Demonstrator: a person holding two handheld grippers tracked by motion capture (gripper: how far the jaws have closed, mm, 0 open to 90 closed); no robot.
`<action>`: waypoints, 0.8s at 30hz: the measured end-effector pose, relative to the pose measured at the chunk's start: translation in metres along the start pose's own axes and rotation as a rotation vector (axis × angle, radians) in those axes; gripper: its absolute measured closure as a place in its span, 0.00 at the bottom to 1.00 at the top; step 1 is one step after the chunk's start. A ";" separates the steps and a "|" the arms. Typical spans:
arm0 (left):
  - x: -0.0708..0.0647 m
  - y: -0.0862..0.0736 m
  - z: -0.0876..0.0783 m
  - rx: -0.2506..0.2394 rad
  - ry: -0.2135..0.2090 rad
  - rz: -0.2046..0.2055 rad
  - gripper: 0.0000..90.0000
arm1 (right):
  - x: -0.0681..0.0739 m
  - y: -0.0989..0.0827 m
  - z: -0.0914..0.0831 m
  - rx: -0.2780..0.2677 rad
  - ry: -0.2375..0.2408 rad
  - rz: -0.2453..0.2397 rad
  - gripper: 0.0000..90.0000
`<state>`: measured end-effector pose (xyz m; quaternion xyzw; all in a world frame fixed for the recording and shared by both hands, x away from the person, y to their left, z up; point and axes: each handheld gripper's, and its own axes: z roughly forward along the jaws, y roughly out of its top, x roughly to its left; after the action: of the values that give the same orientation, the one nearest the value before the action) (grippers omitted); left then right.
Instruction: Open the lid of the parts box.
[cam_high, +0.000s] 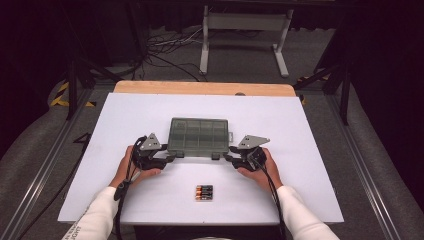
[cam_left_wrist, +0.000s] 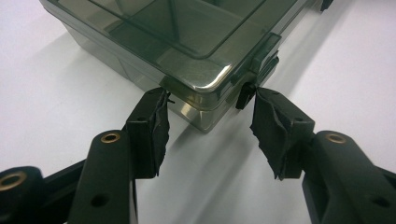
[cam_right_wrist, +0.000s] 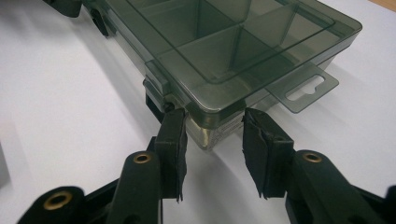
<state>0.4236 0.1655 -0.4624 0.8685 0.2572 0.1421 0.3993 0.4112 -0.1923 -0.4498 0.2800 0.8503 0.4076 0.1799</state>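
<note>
Left gripper view: left gripper (cam_left_wrist: 208, 119) part-open, pads touching box (cam_left_wrist: 187, 42) corner; right gripper (cam_right_wrist: 212, 140) likewise.

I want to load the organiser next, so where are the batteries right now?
In the high view the batteries lie on the white table near its front edge, between the person's forearms, just in front of the smoky compartment box and apart from it.
</note>
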 end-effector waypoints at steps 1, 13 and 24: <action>0.000 0.000 0.000 0.001 -0.002 -0.001 0.52 | 0.000 0.000 0.000 0.000 0.001 0.001 0.68; 0.001 0.000 0.000 0.002 -0.005 0.000 0.52 | 0.000 -0.001 0.000 0.000 0.001 0.011 0.69; 0.001 -0.001 0.000 0.000 -0.006 -0.008 0.53 | -0.001 -0.002 -0.001 -0.011 0.007 0.041 0.74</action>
<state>0.4240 0.1666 -0.4624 0.8678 0.2594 0.1378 0.4009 0.4112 -0.1946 -0.4503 0.2950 0.8429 0.4167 0.1701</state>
